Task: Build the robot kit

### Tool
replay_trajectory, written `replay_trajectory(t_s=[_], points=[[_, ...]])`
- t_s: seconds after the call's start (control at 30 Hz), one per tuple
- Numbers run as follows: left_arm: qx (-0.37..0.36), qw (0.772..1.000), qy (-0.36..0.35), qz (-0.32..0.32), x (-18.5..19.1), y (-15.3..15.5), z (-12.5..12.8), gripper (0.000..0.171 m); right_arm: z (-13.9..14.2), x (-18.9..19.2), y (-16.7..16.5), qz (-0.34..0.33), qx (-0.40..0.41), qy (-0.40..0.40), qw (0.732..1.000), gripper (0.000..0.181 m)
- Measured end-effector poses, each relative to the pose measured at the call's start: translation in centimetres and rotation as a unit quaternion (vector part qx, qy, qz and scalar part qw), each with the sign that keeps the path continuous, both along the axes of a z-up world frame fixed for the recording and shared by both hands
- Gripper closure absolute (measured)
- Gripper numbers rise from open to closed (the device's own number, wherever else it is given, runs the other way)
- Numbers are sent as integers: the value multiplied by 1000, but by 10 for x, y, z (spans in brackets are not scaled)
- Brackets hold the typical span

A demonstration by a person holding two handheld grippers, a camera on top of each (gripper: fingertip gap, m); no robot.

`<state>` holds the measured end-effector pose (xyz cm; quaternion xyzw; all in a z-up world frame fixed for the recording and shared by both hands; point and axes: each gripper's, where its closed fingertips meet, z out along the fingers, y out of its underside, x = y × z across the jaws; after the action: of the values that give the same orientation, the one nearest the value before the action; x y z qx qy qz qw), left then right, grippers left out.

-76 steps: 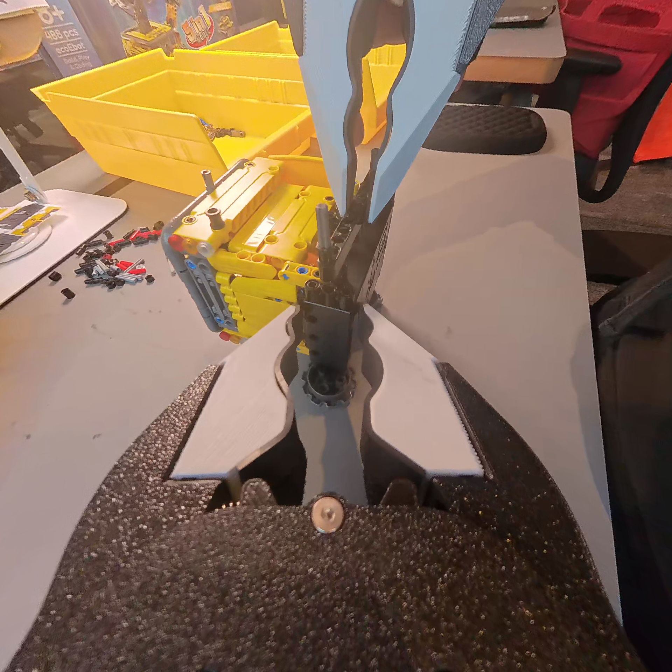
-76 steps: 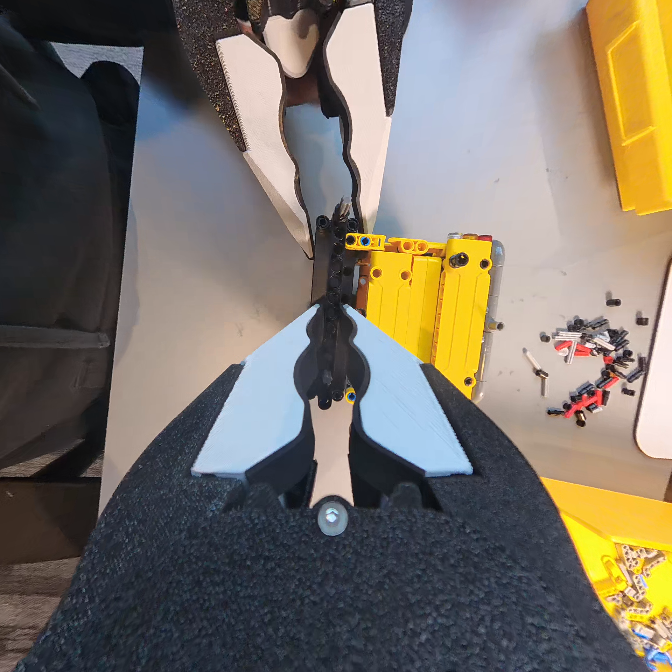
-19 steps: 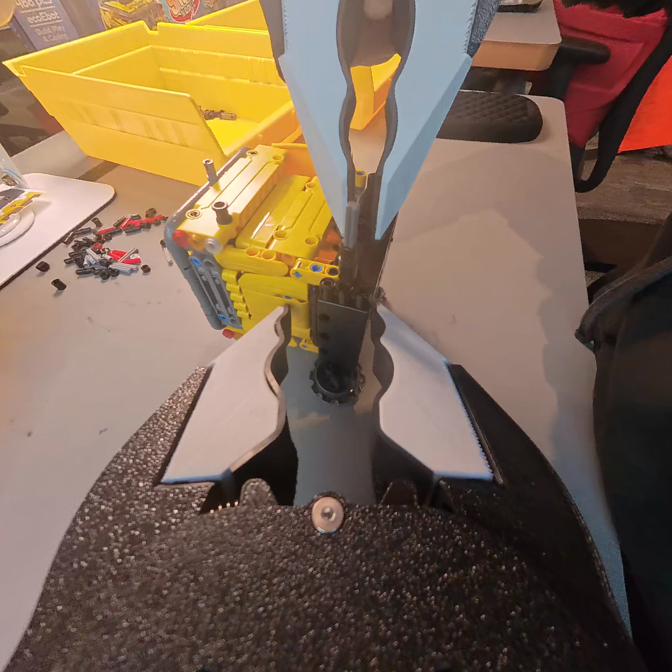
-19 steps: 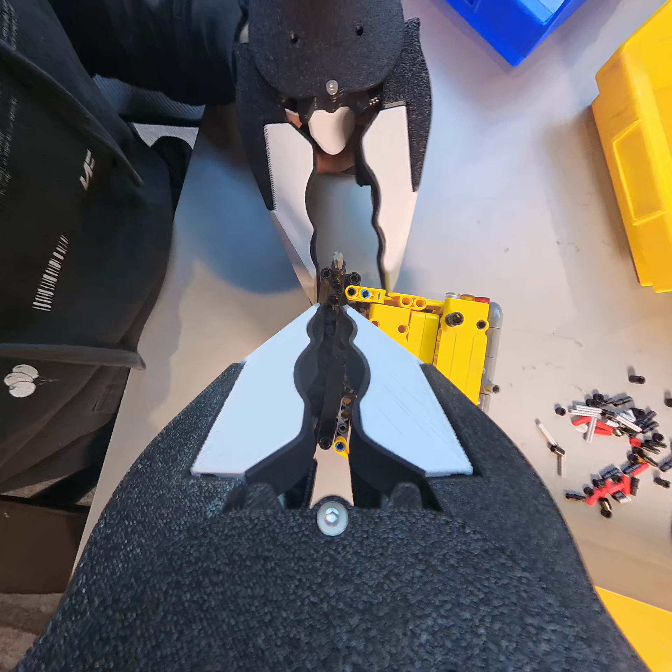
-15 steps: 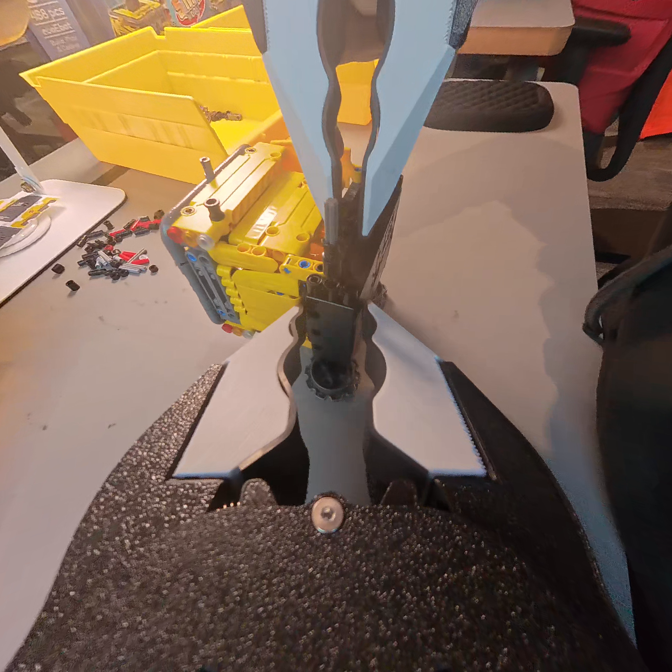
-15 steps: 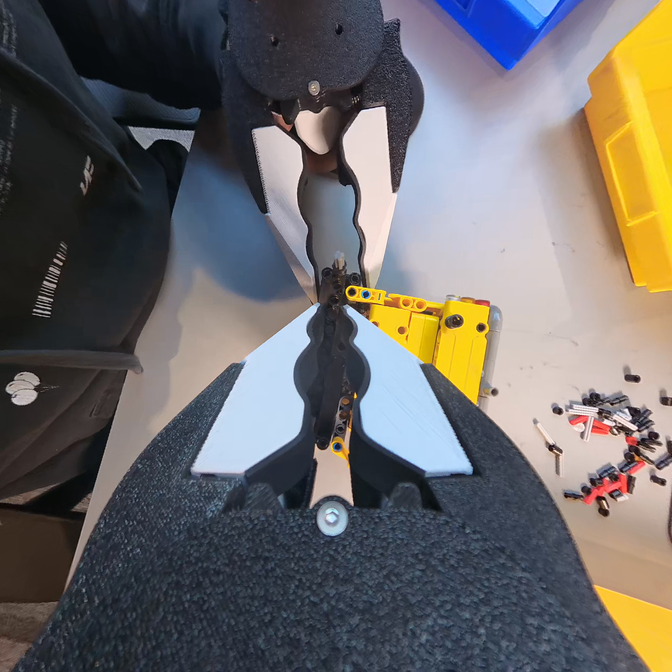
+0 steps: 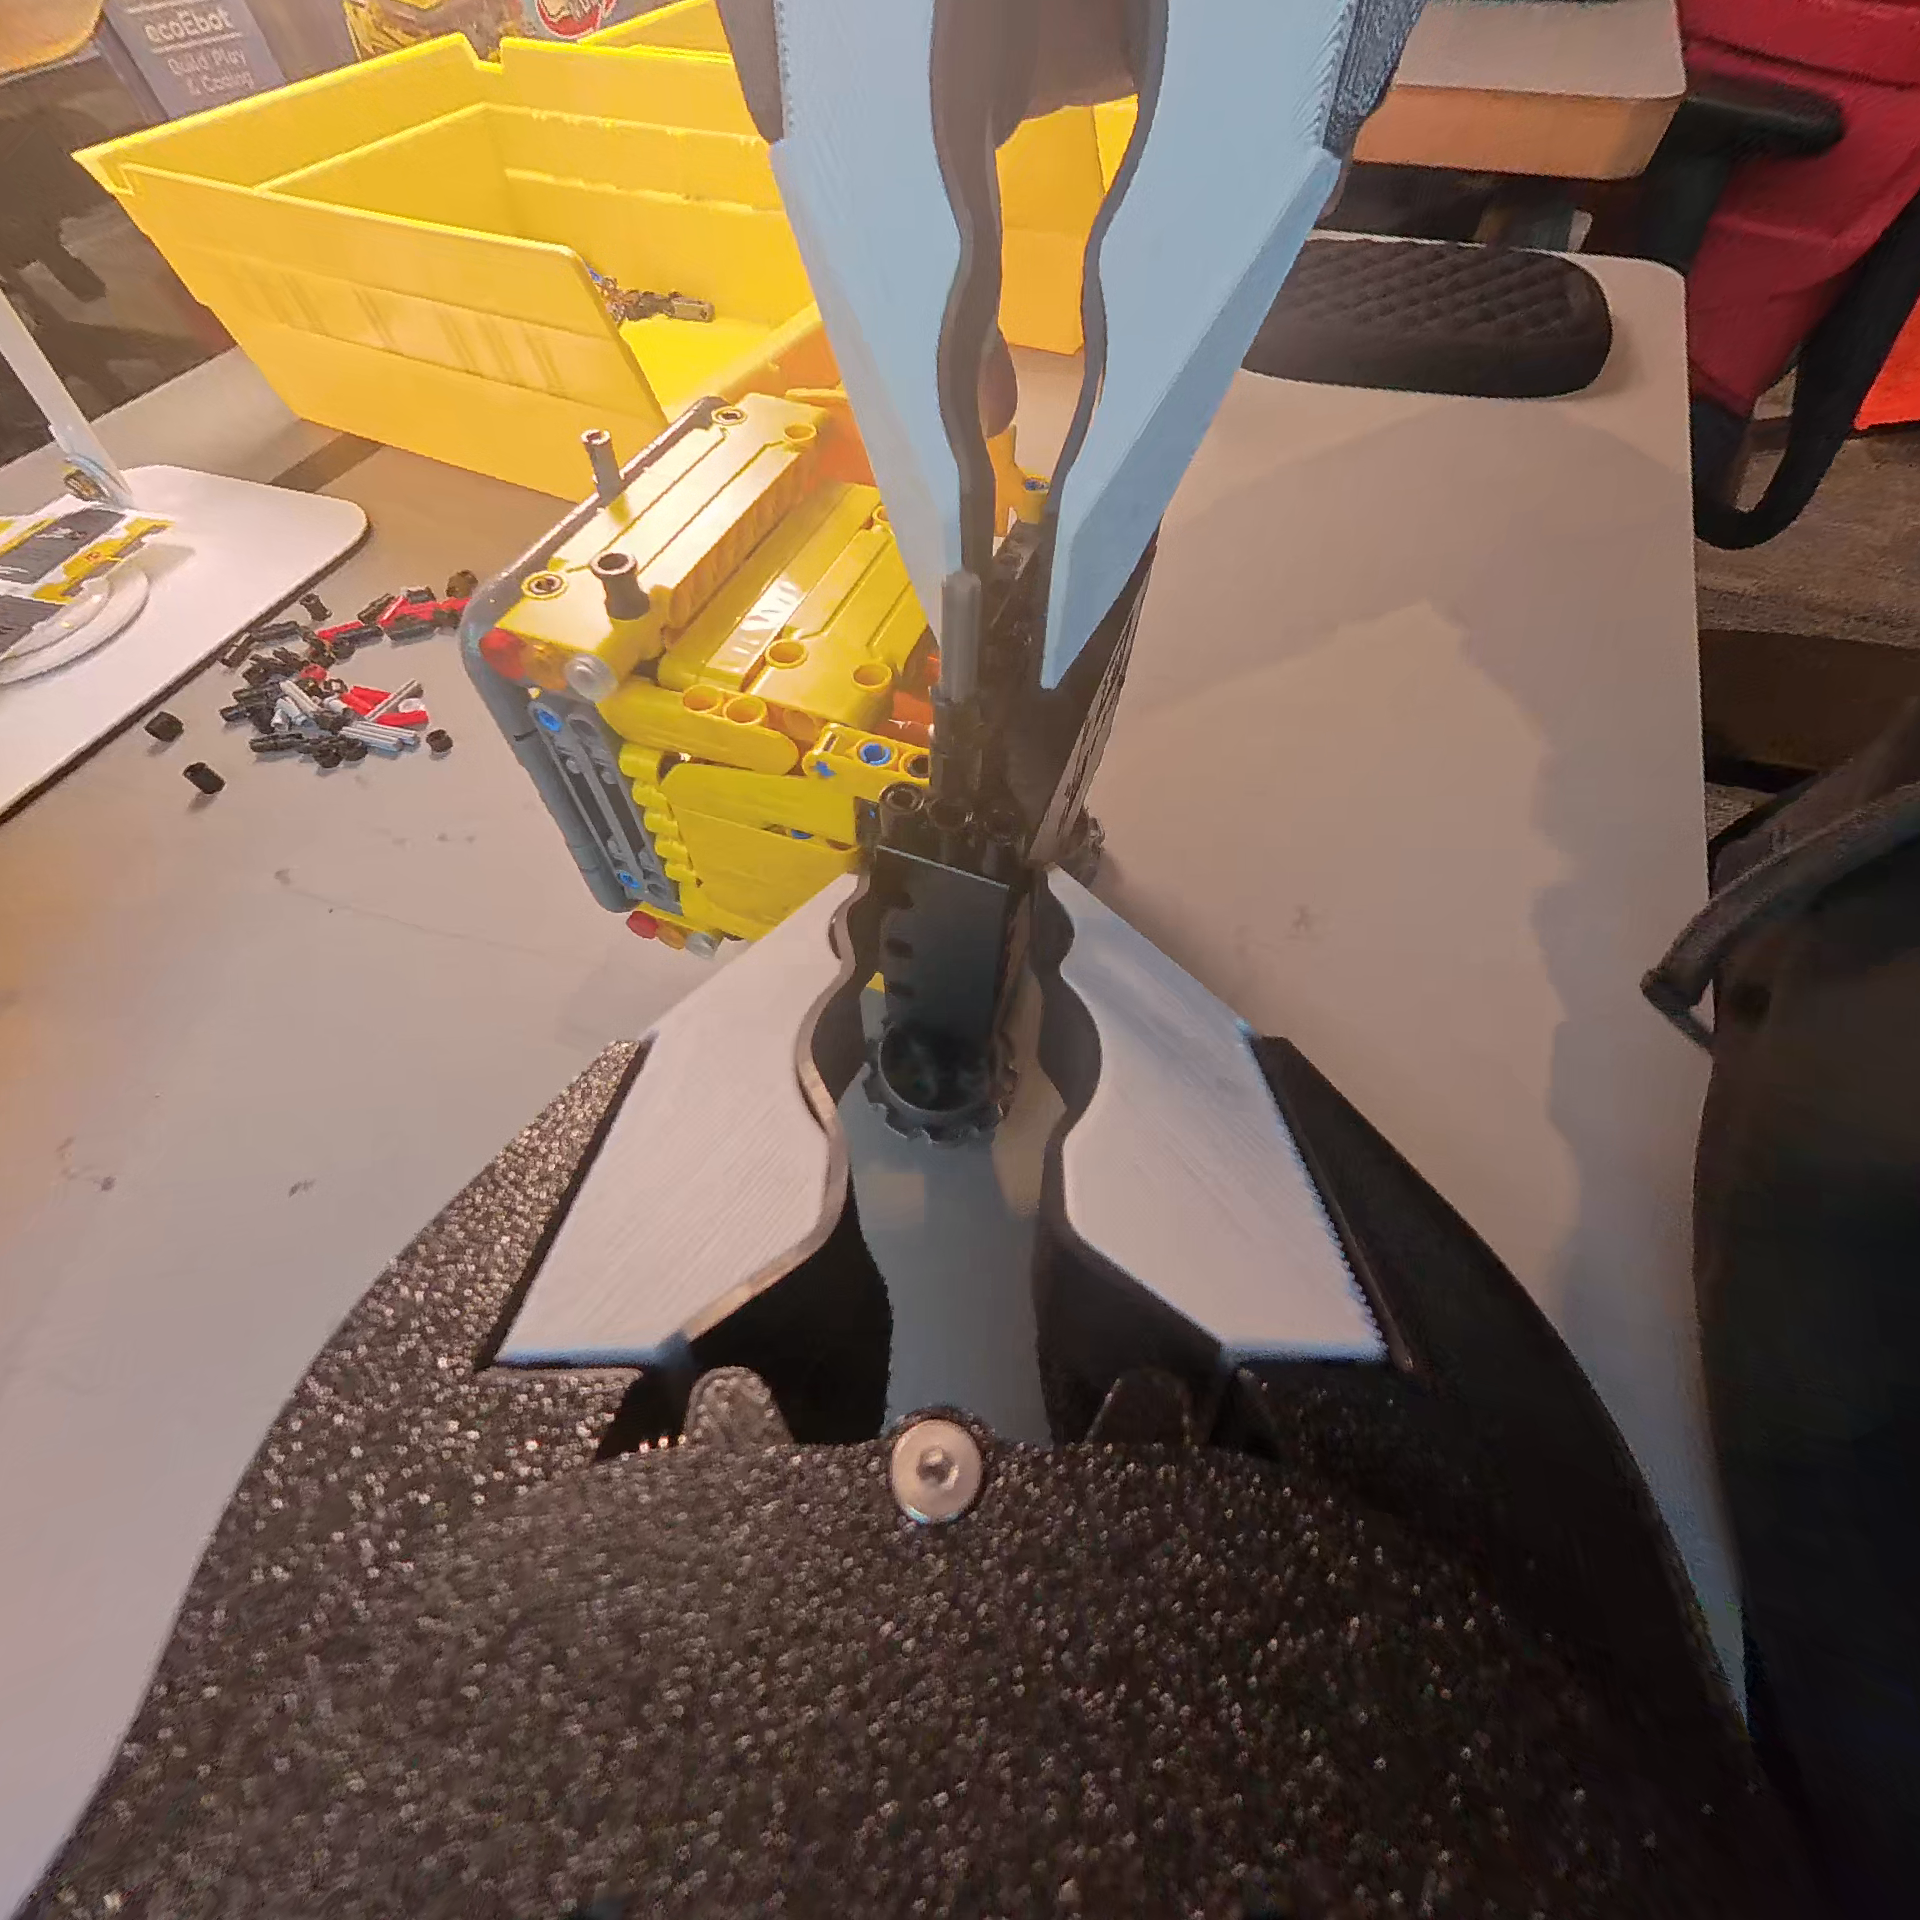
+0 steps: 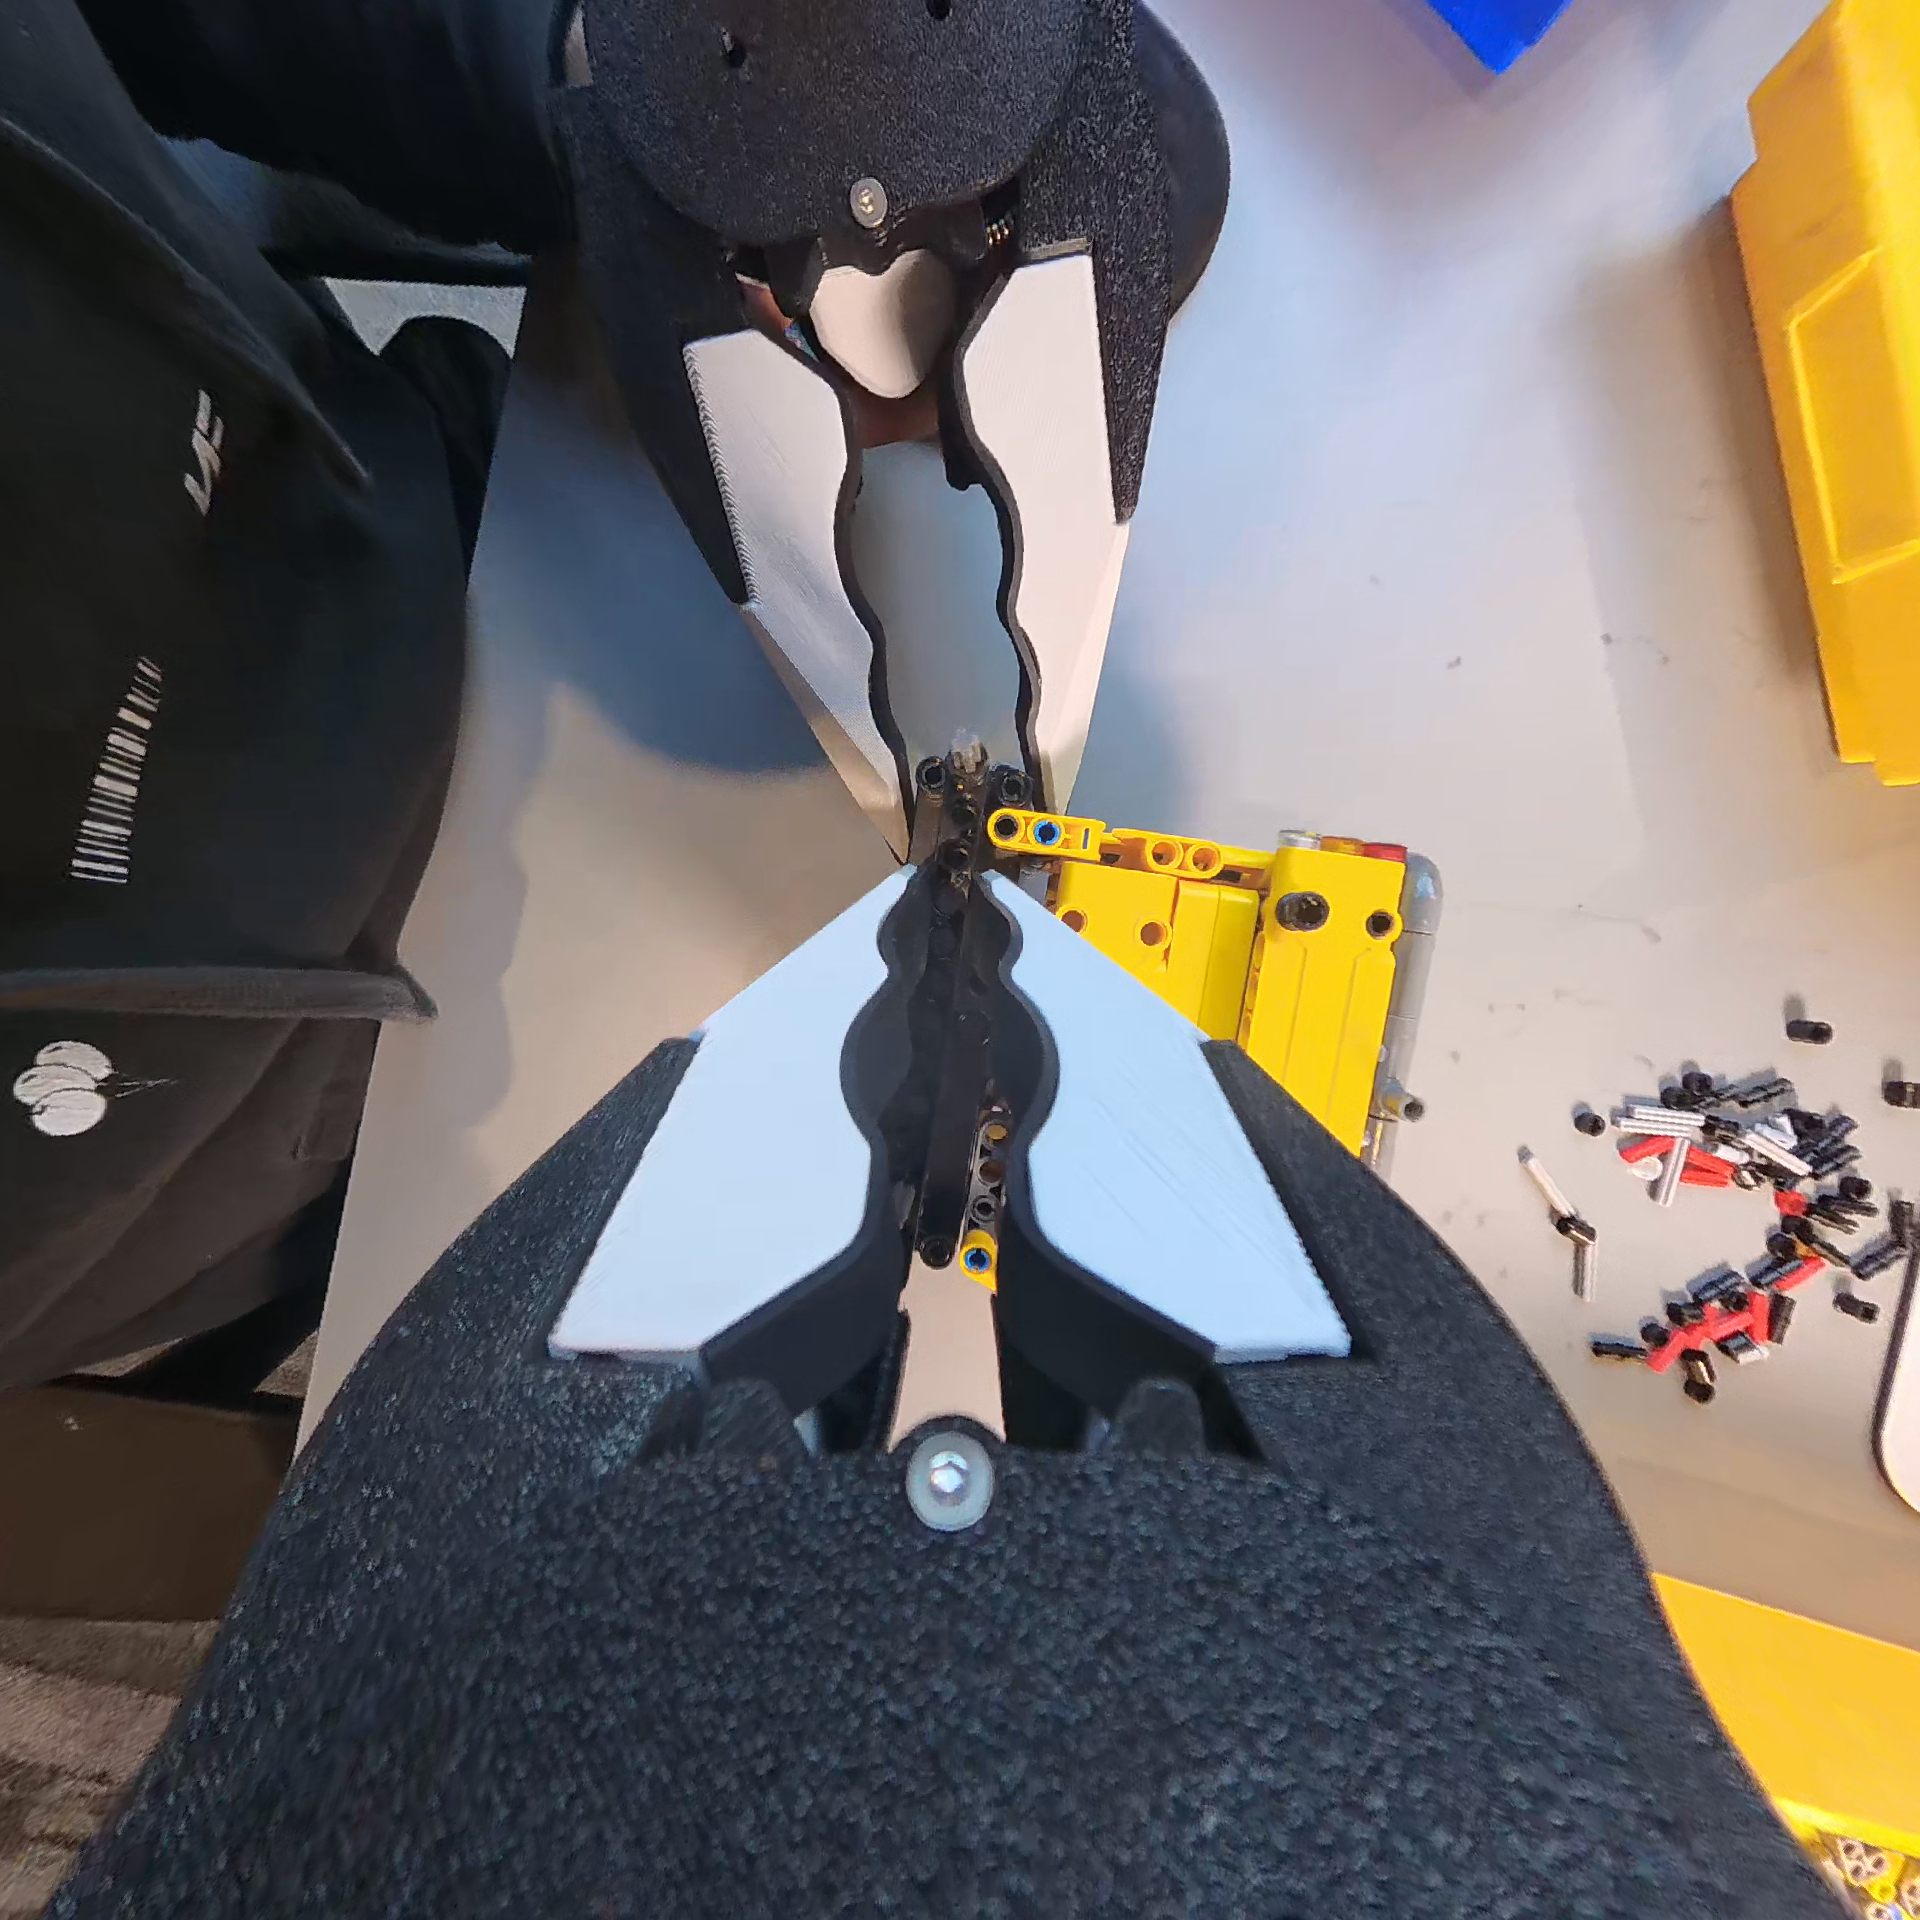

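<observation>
**Both grippers on the brick model's black end**

Grey tabletop (image 7: 312, 1039) lies under your tools. Your left gripper (image 7: 940, 883) is clamped on the black beam stack (image 7: 951, 935) of the yellow brick model (image 7: 727, 665). At 12 o'clock, your right gripper (image 8: 948, 878) pinches the same black section. Loose pins (image 7: 322, 686) lie at 10 o'clock, yellow bins (image 7: 416, 239) beyond.

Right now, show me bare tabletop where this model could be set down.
Free: grey table right of the yellow brick model, and the near-left stretch. Crowded: loose pins, white board, yellow bins on the left.
</observation>
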<state>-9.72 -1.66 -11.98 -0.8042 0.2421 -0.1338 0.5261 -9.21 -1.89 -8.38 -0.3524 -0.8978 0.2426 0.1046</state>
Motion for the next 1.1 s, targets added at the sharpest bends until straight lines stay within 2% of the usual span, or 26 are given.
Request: replay_trajectory(t_s=[0.33,0.5,1.1], points=[[-2,1000,-10,7,0,0,0,146,-1,1,1,0,50,1,999,175],[7,1000,-15,10,0,0,0,146,-1,-1,3,-25,31,-1,999,175],[10,1000,-21,20,-1,1,0,146,-2,-1,3,-37,18,-24,999,175]])
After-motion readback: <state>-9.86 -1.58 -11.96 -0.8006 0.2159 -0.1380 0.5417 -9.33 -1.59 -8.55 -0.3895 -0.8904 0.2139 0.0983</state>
